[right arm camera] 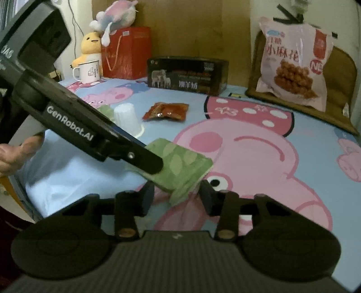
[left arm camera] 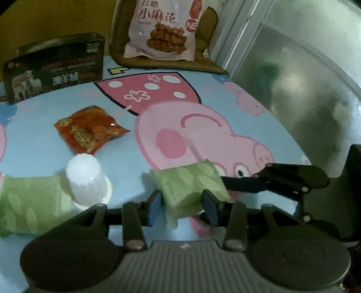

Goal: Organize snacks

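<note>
Table [right arm camera: 293, 180] under a pale blue cloth with large pink cartoon pigs. Far side: brown panel wall [right arm camera: 198, 29], cream wall at far left. Far left corner holds a red gift bag [right arm camera: 126, 51], a yellow plush toy [right arm camera: 89, 45], a pastel plush [right arm camera: 117, 13] on top, and a white enamel mug [right arm camera: 88, 71]. Far right: chair with a brown padded cushion [right arm camera: 345, 74]. In the left wrist view, a frosted glass door [left arm camera: 293, 74] in a pale frame stands to the right. Light dim, indoor.
</note>
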Available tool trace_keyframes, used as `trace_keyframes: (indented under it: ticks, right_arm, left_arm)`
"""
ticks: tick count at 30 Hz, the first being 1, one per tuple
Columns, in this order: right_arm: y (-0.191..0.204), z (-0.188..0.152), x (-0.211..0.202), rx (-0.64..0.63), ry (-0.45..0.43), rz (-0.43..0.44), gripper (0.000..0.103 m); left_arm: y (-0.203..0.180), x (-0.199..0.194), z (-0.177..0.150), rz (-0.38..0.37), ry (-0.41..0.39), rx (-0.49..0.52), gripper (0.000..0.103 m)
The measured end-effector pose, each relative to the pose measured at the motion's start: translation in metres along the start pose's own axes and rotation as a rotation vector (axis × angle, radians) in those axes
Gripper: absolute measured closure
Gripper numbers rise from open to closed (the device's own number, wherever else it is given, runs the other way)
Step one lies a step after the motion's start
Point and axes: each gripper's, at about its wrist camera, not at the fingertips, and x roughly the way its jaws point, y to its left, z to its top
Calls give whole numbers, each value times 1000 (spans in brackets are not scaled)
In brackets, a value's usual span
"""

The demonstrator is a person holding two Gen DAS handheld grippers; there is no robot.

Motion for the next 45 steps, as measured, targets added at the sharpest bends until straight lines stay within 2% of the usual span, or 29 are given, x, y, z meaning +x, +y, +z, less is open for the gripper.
trace_keyframes:
  ticks: [2,6,13,16,20,26,30,32,34,36,38,41,45]
  right_arm:
    - [2,1,-2,-2,2,1,70]
    - [-1,15,-5,-6,-36,-22,72]
    - [-24,82,11,-7,-168,-19,72]
    - [-43,120,37,-2,-202,5,72]
    - [-69,168,88,32,-190,56,72]
    - [-81,201,156,2,-142,62,72]
    - [-79,208,179,-32,-153,23,60]
    - [-78,208,184,-51,-158,-10,58]
    - [-79,207,181,-39,-167,-9,57]
    - [-81,202,172,-18,-194,-20,49]
    - [-81,197,159,-1,-214,-48,48]
    - [-88,178,134,78,-220,2,48]
    - [-88,138,115,174,-109,116,49]
  left_arm:
    - [-3,-1,3,-10,-5,9,65]
    - [-6,-12,22,0,-57,39,65]
    - [11,-40,93,58,-206,83,66]
    - [32,-42,132,98,-248,65,66]
    - [72,-32,179,153,-267,15,66]
    - [126,1,217,231,-258,-56,66]
    - [157,21,221,227,-248,-118,64]
    - [164,27,220,252,-254,-139,63]
    - [167,30,218,288,-267,-143,62]
    - [166,29,215,316,-268,-138,62]
    - [163,25,210,331,-270,-135,62]
    - [156,5,193,308,-276,-134,62]
    - [144,-15,155,251,-239,-114,62]
